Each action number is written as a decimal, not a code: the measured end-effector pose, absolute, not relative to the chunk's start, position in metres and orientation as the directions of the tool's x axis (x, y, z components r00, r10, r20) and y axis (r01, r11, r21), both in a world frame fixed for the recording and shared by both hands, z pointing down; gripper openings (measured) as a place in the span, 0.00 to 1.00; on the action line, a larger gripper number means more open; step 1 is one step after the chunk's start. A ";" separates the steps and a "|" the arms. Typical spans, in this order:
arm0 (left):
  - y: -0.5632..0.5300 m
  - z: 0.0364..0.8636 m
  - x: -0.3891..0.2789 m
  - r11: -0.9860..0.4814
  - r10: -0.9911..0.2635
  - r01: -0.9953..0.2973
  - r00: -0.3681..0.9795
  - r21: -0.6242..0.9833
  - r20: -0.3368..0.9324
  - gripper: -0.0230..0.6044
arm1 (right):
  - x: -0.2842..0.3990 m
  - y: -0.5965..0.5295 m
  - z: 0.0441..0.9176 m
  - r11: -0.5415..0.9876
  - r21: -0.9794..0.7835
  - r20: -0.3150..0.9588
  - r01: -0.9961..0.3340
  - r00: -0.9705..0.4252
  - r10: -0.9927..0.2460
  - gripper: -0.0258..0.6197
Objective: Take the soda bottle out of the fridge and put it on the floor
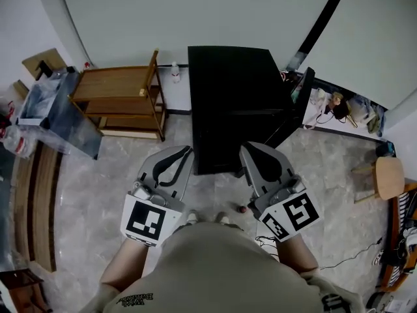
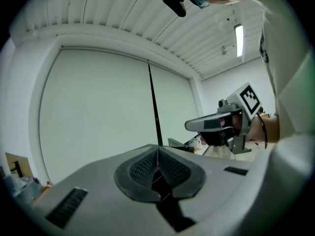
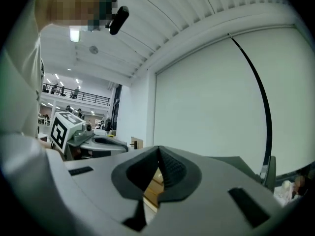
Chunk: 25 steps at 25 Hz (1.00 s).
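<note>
While the person is standing in front of the black fridge [image 1: 234,96], both tongs are being held out level, side by side, pointing toward it. The left gripper [image 2: 158,150] is pressing its ribbed pads together with nothing between them, and the right gripper [image 3: 158,150] is doing the same, tips meeting on air. The fridge is standing at the far edge of the floor [image 1: 98,194], against the wall [image 1: 195,12], and is showing only its dark outside. The soda bottle is therefore not identifiable. A small pale bottle [image 1: 174,72] is standing at that same floor edge, between the fridge and a wooden rack [image 1: 120,87], but I cannot tell whether it is the one.
</note>
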State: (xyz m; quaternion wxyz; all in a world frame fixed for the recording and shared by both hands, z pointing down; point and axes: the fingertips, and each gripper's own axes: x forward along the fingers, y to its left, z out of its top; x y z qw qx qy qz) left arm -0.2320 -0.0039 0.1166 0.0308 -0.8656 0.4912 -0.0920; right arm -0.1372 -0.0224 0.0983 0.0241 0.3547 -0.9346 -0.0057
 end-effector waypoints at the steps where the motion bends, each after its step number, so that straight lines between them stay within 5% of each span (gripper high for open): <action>1: -0.003 0.116 -0.235 -0.506 -0.862 -0.850 0.490 -0.146 0.130 0.05 | -0.138 -0.021 0.091 0.750 0.052 0.026 -0.659 -0.750 -0.661 0.04; 25: -0.014 0.116 -0.239 -0.508 -0.860 -0.843 0.486 -0.176 0.154 0.05 | -0.128 -0.027 0.095 0.753 0.023 0.042 -0.658 -0.752 -0.658 0.03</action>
